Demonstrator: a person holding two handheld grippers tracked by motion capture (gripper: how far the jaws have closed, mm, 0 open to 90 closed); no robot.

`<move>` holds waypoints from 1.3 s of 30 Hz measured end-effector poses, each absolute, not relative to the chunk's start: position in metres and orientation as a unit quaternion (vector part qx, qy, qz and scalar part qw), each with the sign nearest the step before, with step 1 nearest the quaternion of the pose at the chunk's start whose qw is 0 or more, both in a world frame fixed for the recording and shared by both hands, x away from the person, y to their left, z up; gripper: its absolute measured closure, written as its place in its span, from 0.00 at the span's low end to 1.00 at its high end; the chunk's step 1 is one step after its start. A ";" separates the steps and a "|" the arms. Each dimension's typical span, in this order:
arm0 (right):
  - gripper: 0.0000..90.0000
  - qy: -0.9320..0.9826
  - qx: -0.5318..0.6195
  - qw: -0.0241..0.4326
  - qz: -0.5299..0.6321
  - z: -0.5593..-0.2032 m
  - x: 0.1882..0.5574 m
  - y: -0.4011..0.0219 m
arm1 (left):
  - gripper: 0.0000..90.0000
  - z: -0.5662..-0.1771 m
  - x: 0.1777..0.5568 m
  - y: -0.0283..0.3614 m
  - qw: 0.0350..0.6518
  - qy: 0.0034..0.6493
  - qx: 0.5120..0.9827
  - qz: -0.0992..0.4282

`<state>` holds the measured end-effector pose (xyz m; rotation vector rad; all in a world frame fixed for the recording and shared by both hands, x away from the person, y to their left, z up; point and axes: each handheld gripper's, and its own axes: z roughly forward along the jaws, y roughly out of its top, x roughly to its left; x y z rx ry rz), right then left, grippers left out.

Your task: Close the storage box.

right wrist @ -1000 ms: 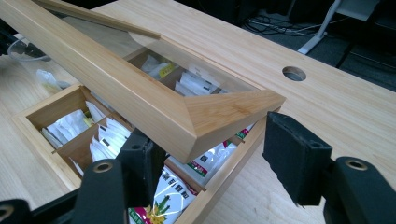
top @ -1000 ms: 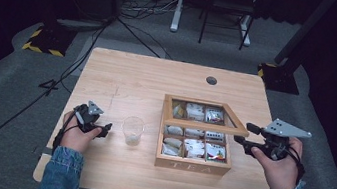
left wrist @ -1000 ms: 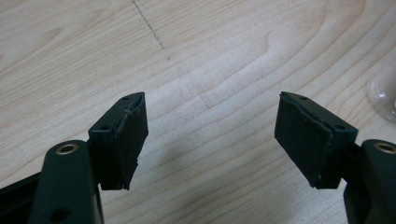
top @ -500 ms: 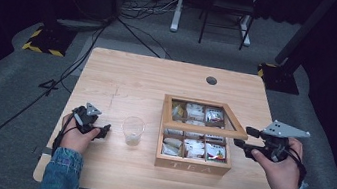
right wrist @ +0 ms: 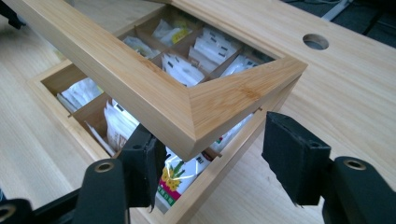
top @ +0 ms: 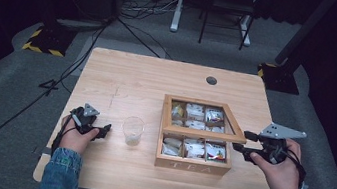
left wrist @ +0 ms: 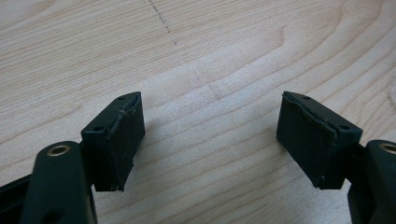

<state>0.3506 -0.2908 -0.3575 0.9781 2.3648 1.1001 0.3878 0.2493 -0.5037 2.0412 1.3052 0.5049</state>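
Careful: your right gripper [right wrist: 210,154] has its fingers [right wrist: 294,158] spread wide around the near corner of the lid [right wrist: 224,100] of the tea box [top: 191,164], and nothing is pinched yet. In the right gripper view the lid corner sits low centre, raised and tilted over the compartments; one finger is under the lid edge, just over a tea bag [right wrist: 180,175], the other stands clear outside the box wall. I can't tell if the lid rests on that finger.

Risks from here, as I judge them:
- Close now and you may catch the tea bag with the lid edge, or grab only the corner tip, which could slip out.
- If the lid slips it drops shut, jolting the box and maybe trapping packets.
- Push too far up and the light box may tip or slide on the surface [top: 122,82], since nothing holds it down.

Your left gripper [top: 89,122] sits lower left in the high view, fingers [left wrist: 116,140] wide apart and empty, hovering low over bare wood. The clear cup [top: 133,130] stands just right of it, centre of frame, left of the box; a careless sweep of the left hand would knock it over.
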 end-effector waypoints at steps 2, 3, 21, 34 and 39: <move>0.45 0.838 0.346 0.173 0.385 -0.359 0.350 -0.291 | 0.27 -0.504 0.388 0.249 0.327 0.498 0.779 0.193; 0.45 0.839 0.346 0.171 0.384 -0.360 0.350 -0.291 | 0.27 -0.504 0.388 0.249 0.327 0.498 0.779 0.193; 0.47 0.860 0.339 0.125 0.360 -0.377 0.343 -0.288 | 0.27 -0.504 0.388 0.249 0.327 0.499 0.779 0.194; 0.49 0.882 0.332 0.097 0.320 -0.387 0.343 -0.283 | 0.27 -0.504 0.387 0.249 0.327 0.500 0.779 0.193; 0.49 0.887 0.331 0.092 0.310 -0.389 0.344 -0.282 | 0.27 -0.504 0.387 0.249 0.327 0.500 0.779 0.193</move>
